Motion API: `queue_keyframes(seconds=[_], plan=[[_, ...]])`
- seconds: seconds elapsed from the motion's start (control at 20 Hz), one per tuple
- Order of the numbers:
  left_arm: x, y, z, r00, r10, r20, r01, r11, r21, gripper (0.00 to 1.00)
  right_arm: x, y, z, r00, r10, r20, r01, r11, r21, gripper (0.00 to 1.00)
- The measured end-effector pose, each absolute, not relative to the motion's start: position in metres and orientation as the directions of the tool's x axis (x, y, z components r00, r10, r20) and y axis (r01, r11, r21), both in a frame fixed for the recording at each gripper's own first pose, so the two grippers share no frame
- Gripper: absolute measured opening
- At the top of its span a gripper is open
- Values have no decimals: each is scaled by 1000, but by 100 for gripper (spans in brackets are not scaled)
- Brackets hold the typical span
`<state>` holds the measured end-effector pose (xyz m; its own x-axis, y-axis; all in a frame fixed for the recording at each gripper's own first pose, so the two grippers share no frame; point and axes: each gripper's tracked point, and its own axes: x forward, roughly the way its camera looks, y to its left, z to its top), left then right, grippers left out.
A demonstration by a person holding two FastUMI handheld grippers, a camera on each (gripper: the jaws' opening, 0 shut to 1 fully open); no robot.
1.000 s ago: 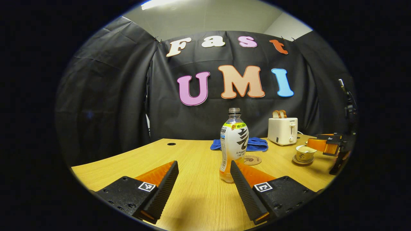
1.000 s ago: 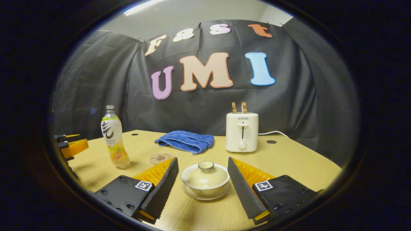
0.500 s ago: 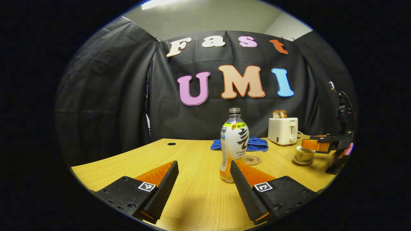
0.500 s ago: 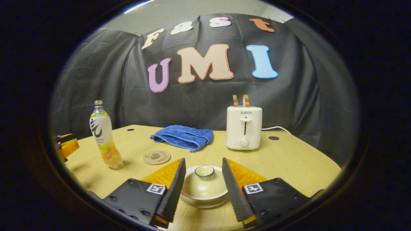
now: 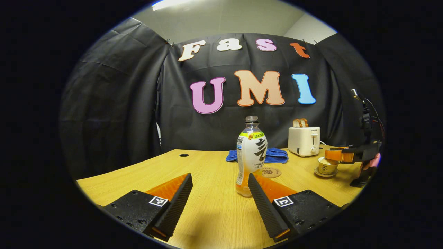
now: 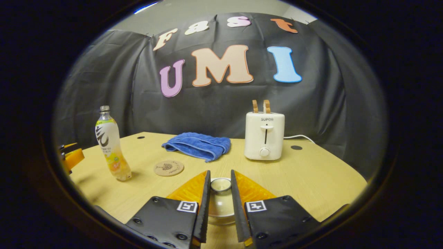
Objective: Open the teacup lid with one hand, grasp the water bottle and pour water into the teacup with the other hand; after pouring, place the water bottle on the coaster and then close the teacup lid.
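Note:
In the right gripper view, my right gripper [image 6: 220,173] has its fingers pressed on either side of the round knob of the teacup lid [image 6: 220,184]. The pale teacup [image 6: 219,211] sits on its saucer below, mostly hidden by the fingers. From the left gripper view, that teacup [image 5: 326,165] stands far right with the right gripper [image 5: 342,155] over it. My left gripper [image 5: 219,175] hangs open and holds nothing. The water bottle [image 5: 251,155] stands upright just beyond its right finger, apart from it. The bottle [image 6: 112,145] has no cap. A round coaster [image 6: 168,168] lies to its right.
A blue towel [image 6: 199,147] lies bunched at the back of the wooden table [image 6: 311,173]. A white toaster [image 6: 264,135] with two slices of toast stands right of it, its cord running off to the right. The left gripper [image 6: 71,156] shows at the far left edge.
The right gripper's fingers have drawn in from wide open to the lid's knob and moved slightly forward over the cup. The left gripper and the bottle have barely moved.

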<state>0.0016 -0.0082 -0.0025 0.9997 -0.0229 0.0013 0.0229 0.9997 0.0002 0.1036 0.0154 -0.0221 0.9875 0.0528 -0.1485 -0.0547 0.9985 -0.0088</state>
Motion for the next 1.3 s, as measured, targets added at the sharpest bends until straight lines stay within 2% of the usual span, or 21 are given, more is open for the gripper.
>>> queue_keyframes(seconds=[0.2,0.5,0.7,0.95,1.05,1.1,1.3], plan=[[1,-10,-3,999,-33,0,33,999,1,95,94,14,-10,996,50,-70,-51,999,-14,36],[4,-19,-3,997,-82,3,82,997,1,95,75,2,-6,999,27,-46,-27,1000,-1,38],[5,-36,-3,985,-170,6,170,985,-1,95,58,-4,1,1000,11,-6,-11,1000,1,38],[22,-56,-4,969,-247,-2,247,969,-3,95,50,-14,1,1000,-7,-9,7,1000,1,36],[37,-61,-7,967,-253,-14,253,967,-3,94,50,-19,2,1000,-25,-6,25,1000,1,36],[44,-63,-9,968,-251,-26,252,968,1,94,47,-21,1,1000,-29,-6,29,1000,0,31],[72,-71,-18,966,-245,-86,247,969,8,94,41,-30,2,999,-43,-4,43,999,0,31]])
